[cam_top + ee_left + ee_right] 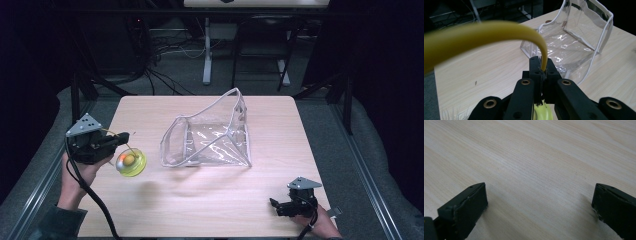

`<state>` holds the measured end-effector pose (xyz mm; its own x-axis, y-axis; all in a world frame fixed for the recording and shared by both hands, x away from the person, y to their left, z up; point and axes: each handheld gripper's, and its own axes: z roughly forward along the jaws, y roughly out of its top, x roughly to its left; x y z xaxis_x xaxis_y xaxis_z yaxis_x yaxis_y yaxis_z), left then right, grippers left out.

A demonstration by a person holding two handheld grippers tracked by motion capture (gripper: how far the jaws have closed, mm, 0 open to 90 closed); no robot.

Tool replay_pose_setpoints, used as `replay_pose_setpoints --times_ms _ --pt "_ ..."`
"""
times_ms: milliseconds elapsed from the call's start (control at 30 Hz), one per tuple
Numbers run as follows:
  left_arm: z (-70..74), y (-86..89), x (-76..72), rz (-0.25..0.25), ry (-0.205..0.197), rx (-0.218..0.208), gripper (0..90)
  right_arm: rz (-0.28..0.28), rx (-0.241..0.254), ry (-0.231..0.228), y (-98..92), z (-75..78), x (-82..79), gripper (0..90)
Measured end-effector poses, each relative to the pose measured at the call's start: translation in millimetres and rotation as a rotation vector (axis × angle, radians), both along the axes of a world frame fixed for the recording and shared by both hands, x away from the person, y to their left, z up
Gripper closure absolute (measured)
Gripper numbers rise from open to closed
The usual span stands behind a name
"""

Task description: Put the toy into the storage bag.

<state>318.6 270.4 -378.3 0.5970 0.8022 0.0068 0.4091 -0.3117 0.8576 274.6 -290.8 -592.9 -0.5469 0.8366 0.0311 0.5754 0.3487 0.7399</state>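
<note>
A clear plastic pouch (210,136) with white trim stands open on the middle of the wooden table (210,210). At the table's left edge my left gripper (124,137) is shut on a thin yellow cord (499,30). A round translucent yellow-green object (131,161) with an orange ball inside hangs from that cord, just above the table and left of the pouch. In the left gripper view the cord arches up out of my shut left gripper (541,63), the yellow object (542,113) shows below the jaws, and the pouch (574,42) lies ahead. My right gripper (274,204) rests low at the front right, open with nothing in it (540,195).
Bare wood lies between the pouch and the table's front edge. Behind the table are dark floor, cables (165,50) and a white stand (207,50). Metal rails (350,145) run along both sides of the table.
</note>
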Motion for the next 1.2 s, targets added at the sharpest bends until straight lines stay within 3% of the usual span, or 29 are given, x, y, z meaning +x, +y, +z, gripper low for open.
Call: replay_pose_setpoints --times_ms 100,133,400,767,1200 --pt "3.7 -1.2 0.9 -0.002 -0.002 0.003 88.2 0.003 0.004 0.0 0.1 -0.1 0.4 0.0" --pt "4.9 -1.6 1.1 -0.003 -0.003 0.002 88.2 -0.021 -0.047 0.02 0.1 2.9 -1.1 0.0" --pt "14.3 -0.3 3.5 -0.008 -0.007 -0.009 88.2 0.01 -0.048 0.02 1.7 2.9 3.6 0.0" --pt "21.5 -2.3 3.6 -0.02 -0.019 -0.013 88.2 0.004 -0.047 0.016 1.9 2.7 2.7 0.0" --pt "40.9 -11.5 9.1 -0.043 -0.059 -0.007 88.2 0.007 -0.047 0.019 1.8 2.9 2.9 0.0"
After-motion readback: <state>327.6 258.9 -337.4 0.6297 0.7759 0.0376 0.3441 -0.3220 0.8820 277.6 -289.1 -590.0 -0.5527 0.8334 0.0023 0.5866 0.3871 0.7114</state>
